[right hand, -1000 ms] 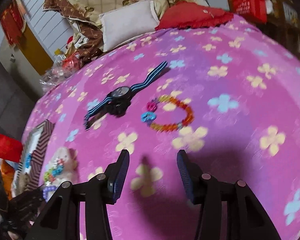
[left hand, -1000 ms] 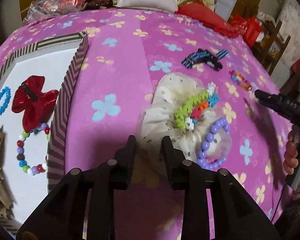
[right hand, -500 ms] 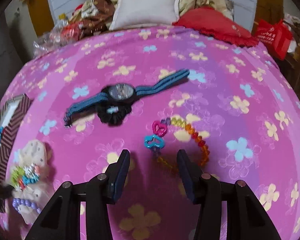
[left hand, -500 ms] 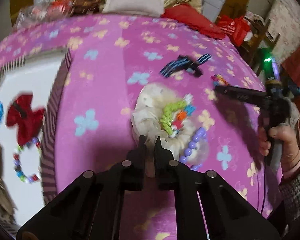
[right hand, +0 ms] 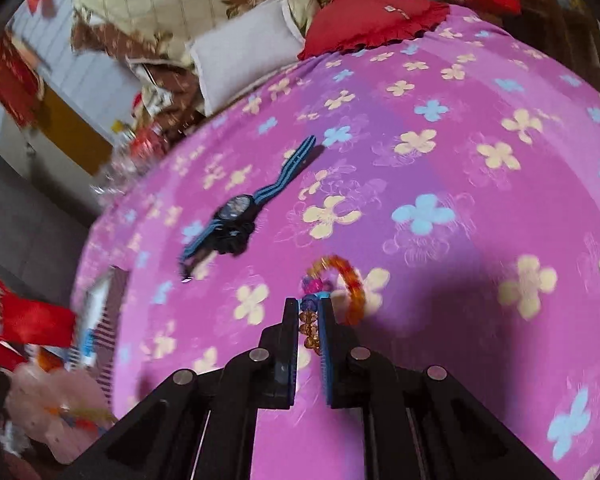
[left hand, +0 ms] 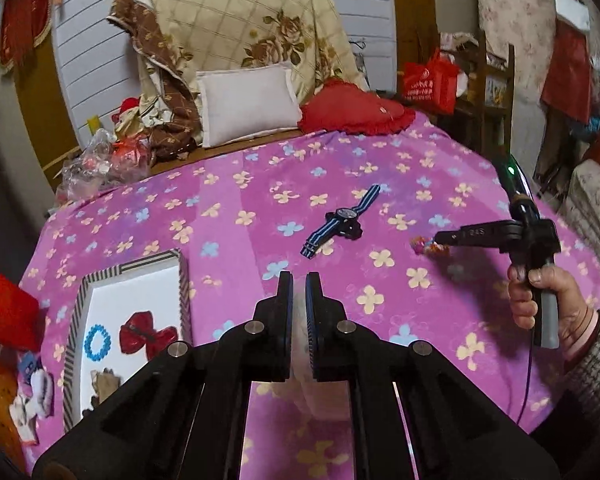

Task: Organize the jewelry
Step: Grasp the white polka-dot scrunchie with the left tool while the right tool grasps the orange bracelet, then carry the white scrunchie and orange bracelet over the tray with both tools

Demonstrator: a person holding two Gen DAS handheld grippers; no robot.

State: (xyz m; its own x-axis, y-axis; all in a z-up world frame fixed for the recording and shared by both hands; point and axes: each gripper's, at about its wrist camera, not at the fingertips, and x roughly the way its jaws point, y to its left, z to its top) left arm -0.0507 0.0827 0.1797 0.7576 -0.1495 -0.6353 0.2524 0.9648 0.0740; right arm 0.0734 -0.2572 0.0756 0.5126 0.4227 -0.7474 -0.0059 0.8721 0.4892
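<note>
My left gripper [left hand: 298,280] is shut on the cream scrunchie [left hand: 300,344] and holds it lifted above the pink flowered cloth; the scrunchie shows blurred in the right wrist view [right hand: 56,412]. My right gripper [right hand: 309,305] is shut on the orange bead bracelet [right hand: 346,280] with its pink and blue charms, lifted a little off the cloth; it also shows in the left wrist view [left hand: 432,246]. A blue striped watch [left hand: 340,220] lies on a black scrunchie [right hand: 236,240] mid-cloth. The striped box [left hand: 130,304] at the left holds a red bow [left hand: 148,332] and a blue bead ring [left hand: 97,342].
A white pillow [left hand: 248,100], a red cushion [left hand: 356,112] and folded blankets lie at the far edge of the cloth. Plastic bags [left hand: 100,164] sit at the far left. Small fabric items [left hand: 36,396] lie beside the box at the left edge.
My left gripper closed on the cream scrunchie and lifted it off the cloth. My right gripper moved over the orange bracelet, closed on it and raised it.
</note>
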